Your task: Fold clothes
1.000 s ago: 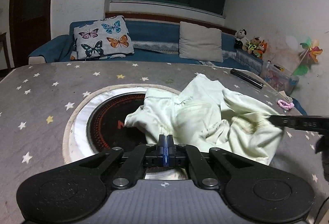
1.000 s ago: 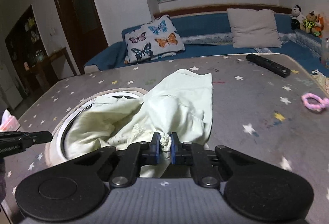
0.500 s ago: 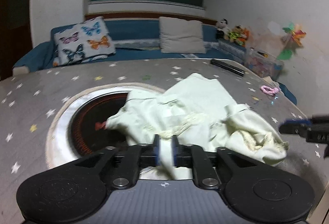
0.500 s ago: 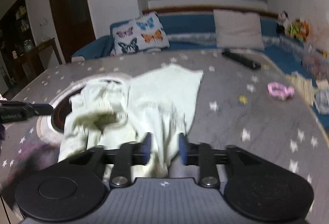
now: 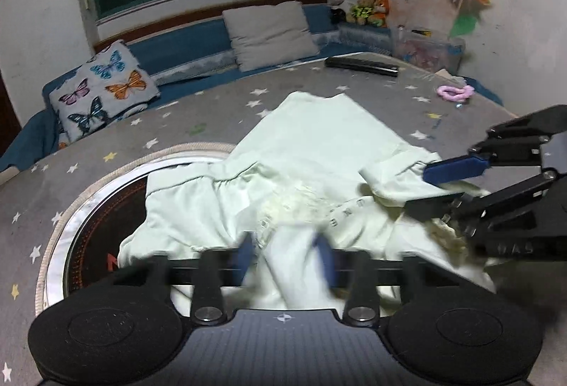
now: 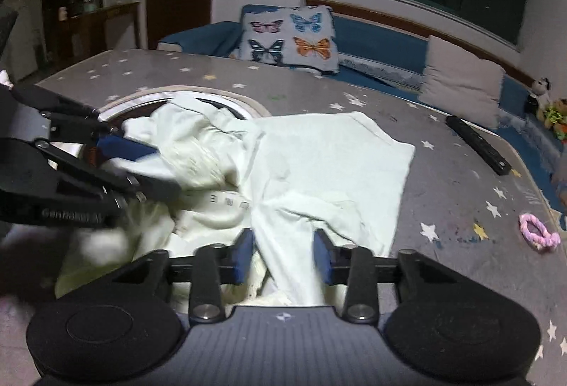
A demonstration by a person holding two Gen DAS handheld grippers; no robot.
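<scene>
Pale green garment (image 5: 312,173) lying crumpled on the grey star-print tabletop (image 5: 106,138), its left part draped over the round inset cooktop (image 5: 88,223), its flat, smoother part stretching away toward the far edge. Long axis hard to call with the near half bunched; flat panel pointing away and slightly right in the left wrist view. Printed letters visible on a band near the middle folds.

Left gripper (image 5: 285,256) low over the near edge of the cloth, blue pads (image 5: 244,256) blurred, jaws spread wide with a ridge of fabric lying between them, not pinched. Right gripper (image 6: 283,253) likewise spread wide, a fold of the garment rising between its blue pads (image 6: 242,255) without being clamped. From each camera, the other gripper reaching in from the side, fingers apart around bunched cloth.

Farther off on the tabletop: black remote control (image 5: 361,67) near the far edge, pink hair tie (image 5: 455,92) at the right. Behind, blue sofa (image 5: 198,49) with butterfly cushion (image 5: 102,92) and grey cushion (image 5: 271,33); clear plastic bin (image 5: 425,47) at far right, contents too blurred to tell.
</scene>
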